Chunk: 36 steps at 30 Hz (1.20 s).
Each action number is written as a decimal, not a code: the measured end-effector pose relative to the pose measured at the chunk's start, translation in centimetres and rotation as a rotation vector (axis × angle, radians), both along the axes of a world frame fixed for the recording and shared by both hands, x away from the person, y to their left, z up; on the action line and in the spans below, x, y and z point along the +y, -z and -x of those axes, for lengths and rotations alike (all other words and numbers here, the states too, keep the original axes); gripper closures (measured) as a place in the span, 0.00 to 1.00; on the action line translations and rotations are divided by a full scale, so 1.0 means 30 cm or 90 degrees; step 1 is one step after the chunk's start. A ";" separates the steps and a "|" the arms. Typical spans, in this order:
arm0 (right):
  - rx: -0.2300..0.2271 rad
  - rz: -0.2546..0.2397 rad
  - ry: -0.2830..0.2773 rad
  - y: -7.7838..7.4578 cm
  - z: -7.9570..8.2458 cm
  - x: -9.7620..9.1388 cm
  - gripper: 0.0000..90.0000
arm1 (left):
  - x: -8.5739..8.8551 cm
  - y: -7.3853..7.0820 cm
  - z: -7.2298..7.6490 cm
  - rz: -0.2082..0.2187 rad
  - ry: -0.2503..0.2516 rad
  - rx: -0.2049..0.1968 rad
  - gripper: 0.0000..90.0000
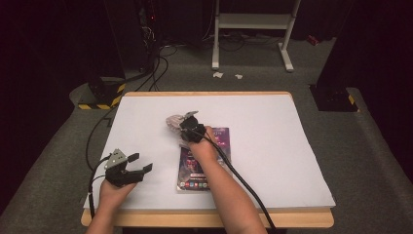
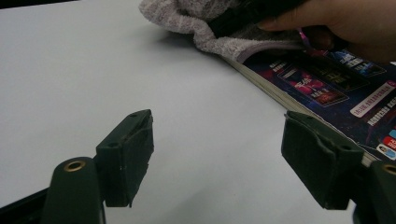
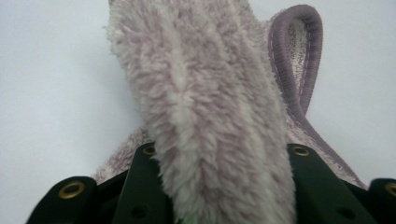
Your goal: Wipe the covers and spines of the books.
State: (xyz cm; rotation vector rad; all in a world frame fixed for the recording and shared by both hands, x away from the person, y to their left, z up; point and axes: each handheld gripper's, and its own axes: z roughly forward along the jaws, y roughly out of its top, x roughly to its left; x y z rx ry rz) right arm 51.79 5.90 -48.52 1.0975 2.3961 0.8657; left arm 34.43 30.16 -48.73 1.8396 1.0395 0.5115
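A fluffy pale lilac cloth (image 3: 210, 121) with a darker stitched hem is bunched between the jaws of my right gripper (image 3: 219, 186), which is shut on it. In the high view that right gripper (image 1: 187, 124) holds the cloth (image 1: 174, 122) at the far left corner of a dark purple magazine (image 1: 203, 168) lying flat on the white table (image 1: 272, 146). My left gripper (image 1: 134, 168) rests near the table's front left, open, nothing between its pads (image 2: 126, 158). The left gripper view shows the magazine (image 2: 336, 88) with the cloth (image 2: 201, 23) on its far end under the other hand.
The table's wooden rim (image 1: 204, 218) runs along the front. Black cables (image 1: 243, 180) trail from both grippers. On the floor beyond stand a white metal frame (image 1: 253, 29), dark stands and a yellow-black striped base (image 1: 100, 100).
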 end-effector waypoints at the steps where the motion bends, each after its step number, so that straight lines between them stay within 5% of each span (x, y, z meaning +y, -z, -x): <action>1: -0.002 0.005 -0.001 0.000 0.001 0.001 0.74 | 0.000 0.000 0.000 0.000 0.000 0.000 0.28; 7: -0.001 0.017 0.027 -0.003 -0.010 -0.083 0.73 | 0.003 -0.001 0.002 -0.001 -0.002 0.000 0.28; 18: 0.002 0.000 0.137 0.000 -0.009 -0.433 0.73 | -0.011 0.005 0.000 -0.007 0.000 0.006 0.28; 36: -0.001 -0.010 0.162 0.003 -0.005 -0.490 0.73 | -0.011 0.009 -0.002 -0.019 0.001 0.009 0.28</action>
